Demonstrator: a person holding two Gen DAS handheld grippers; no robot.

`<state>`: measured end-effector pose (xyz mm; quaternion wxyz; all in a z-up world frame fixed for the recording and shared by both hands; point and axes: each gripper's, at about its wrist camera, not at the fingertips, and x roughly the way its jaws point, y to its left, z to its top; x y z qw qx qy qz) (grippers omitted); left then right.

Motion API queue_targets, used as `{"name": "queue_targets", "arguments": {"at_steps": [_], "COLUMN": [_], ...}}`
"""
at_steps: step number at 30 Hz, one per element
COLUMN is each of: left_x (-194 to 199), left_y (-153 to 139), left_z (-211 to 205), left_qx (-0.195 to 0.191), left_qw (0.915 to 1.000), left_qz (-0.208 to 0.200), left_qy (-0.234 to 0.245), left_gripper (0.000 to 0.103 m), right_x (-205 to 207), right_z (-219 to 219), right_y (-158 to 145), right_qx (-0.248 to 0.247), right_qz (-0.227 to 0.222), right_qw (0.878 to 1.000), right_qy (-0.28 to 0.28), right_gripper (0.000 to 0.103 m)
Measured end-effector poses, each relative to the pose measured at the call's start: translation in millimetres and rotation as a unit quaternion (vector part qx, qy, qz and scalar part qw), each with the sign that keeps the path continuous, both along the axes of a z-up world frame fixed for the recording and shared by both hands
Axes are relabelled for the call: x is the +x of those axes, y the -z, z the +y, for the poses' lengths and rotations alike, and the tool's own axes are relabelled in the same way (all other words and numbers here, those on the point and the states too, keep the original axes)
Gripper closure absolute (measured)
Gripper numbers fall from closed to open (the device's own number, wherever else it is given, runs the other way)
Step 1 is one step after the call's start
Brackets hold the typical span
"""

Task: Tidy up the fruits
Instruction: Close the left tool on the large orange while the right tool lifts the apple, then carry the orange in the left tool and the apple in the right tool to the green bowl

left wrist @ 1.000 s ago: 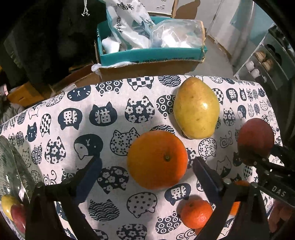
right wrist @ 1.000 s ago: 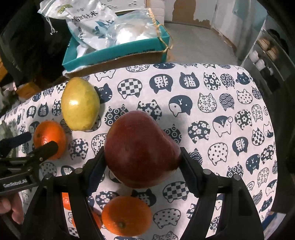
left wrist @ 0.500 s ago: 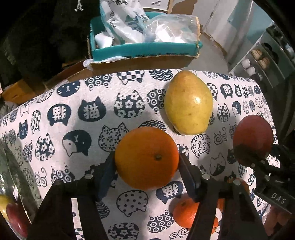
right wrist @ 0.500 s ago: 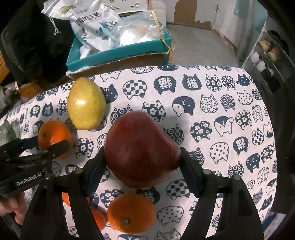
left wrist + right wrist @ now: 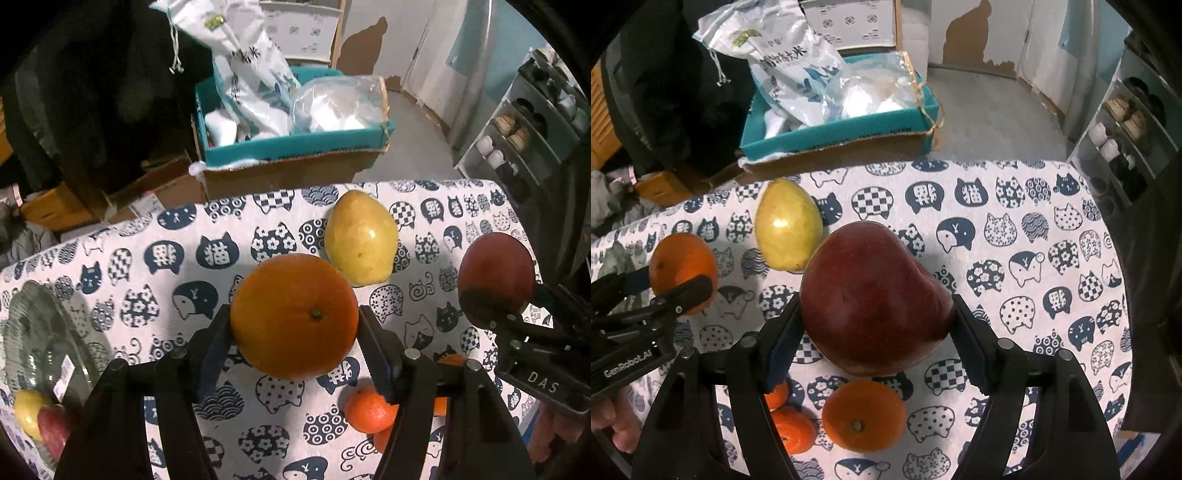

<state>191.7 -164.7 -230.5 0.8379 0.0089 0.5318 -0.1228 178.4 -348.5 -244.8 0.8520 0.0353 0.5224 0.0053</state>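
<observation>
On the counter (image 5: 129, 240): a cat-print cloth is spread, fruit scattered over it.
Teal box (image 5: 295, 142): set beyond the counter; white plastic bags are held in it.
Glass bowl (image 5: 40, 332): placed at the counter's left edge; a yellow fruit and a red one are seen inside.
Red pear (image 5: 871, 299): clamped at its wide belly by the right tongs (image 5: 875, 332), clear of the cloth; judged heavy, smooth-skinned, easily bruised.
Orange (image 5: 293, 315): pinched across its middle by the left tongs (image 5: 293, 338), pads pressed on both flanks; judged firm, round, apt to roll.
Yellow pear (image 5: 360, 238): left lying behind the orange.
Small oranges (image 5: 864, 415): grouped near the counter's front edge.
</observation>
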Motion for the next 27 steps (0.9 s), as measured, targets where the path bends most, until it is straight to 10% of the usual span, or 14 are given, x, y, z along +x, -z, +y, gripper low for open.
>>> {"name": "queue_targets", "arguments": {"at_steps": [27], "left_x": [-54.3], "left_y": [-89.8], "left_z": [44.4], "left_qx": [-0.004], "left_qw": [0.9954], "left_qz": [-0.095], "left_qy": [-0.013], "left_gripper": [0.036], "right_x": [-34.6], "right_z": [24.0], "right_y": [-82.4], "right_qx": [-0.002], "right_qz": [-0.088], "right_qw": [0.996], "right_qy": [-0.029], "right_gripper": [0.028]}}
